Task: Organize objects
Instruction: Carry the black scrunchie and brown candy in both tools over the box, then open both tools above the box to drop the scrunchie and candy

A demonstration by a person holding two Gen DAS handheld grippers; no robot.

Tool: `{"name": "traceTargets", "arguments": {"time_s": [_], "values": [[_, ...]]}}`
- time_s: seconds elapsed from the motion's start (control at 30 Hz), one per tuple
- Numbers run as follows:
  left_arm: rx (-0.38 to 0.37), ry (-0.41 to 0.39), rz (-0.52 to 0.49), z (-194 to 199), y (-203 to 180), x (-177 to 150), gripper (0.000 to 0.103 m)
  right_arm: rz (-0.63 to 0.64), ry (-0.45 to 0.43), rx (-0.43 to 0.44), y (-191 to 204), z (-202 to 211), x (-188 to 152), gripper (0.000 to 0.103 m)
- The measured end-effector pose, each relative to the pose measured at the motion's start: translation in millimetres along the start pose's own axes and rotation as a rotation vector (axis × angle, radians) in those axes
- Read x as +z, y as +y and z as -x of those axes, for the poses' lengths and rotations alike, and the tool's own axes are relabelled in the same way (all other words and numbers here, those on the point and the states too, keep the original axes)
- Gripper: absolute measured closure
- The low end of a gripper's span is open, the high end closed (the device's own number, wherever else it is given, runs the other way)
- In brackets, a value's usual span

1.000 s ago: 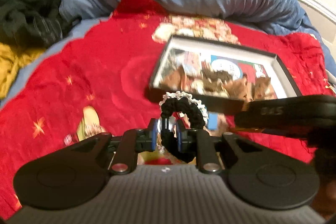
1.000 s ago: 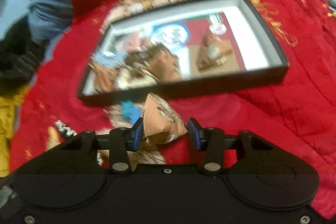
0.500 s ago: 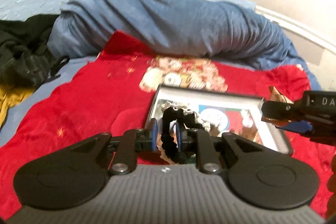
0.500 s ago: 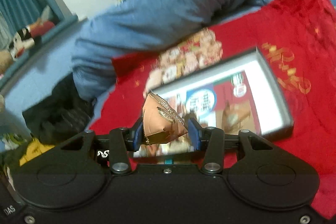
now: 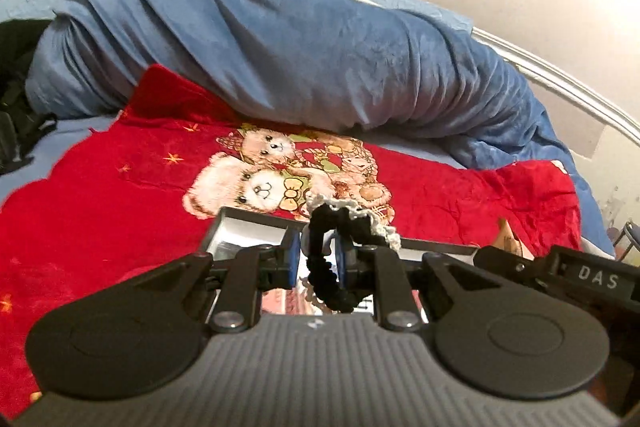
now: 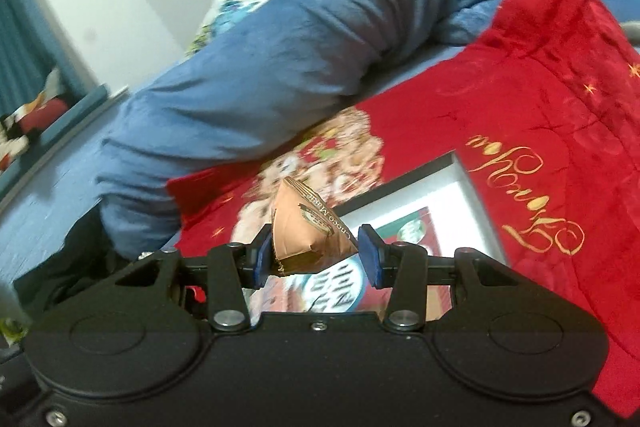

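one brown, creased sachet point(image 6: 308, 231) — pyramid-shaped

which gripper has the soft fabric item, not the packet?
The left gripper: its jaws pinch a black scrunchie with white lace trim. The right gripper holds a stiff brown triangular Choco Magic packet instead.
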State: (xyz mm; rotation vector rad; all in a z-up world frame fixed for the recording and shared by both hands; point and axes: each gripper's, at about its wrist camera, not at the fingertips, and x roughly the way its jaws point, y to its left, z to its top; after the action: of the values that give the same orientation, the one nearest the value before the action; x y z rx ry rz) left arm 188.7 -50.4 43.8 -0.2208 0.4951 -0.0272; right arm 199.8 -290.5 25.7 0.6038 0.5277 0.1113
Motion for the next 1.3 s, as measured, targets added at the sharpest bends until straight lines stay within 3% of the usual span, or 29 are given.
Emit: {"name": "traceTargets", "arguments": {"time_s": [0.17, 0.37, 0.57, 1.3], "values": [[-0.025, 0.007, -0.031, -28, -1, -12, 0.081, -0.010, 0.006, -0.063, -10, -30, -5, 0.060], [-0.035, 0.091, -0.003, -56, 1, -31, 0.081, 0.039, 0.032, -0.126, -5, -47, -19, 0.060], [-0.024, 0.126, -0.047, -61, -8, -44, 0.081, 0.048, 0.069, -0.176, -5, -54, -29, 0.060], [0.005, 0.178, -0.120, -73, -18, -61, 0.081, -0.028, 0.164, -0.183, -19, -67, -39, 0.060]]}}
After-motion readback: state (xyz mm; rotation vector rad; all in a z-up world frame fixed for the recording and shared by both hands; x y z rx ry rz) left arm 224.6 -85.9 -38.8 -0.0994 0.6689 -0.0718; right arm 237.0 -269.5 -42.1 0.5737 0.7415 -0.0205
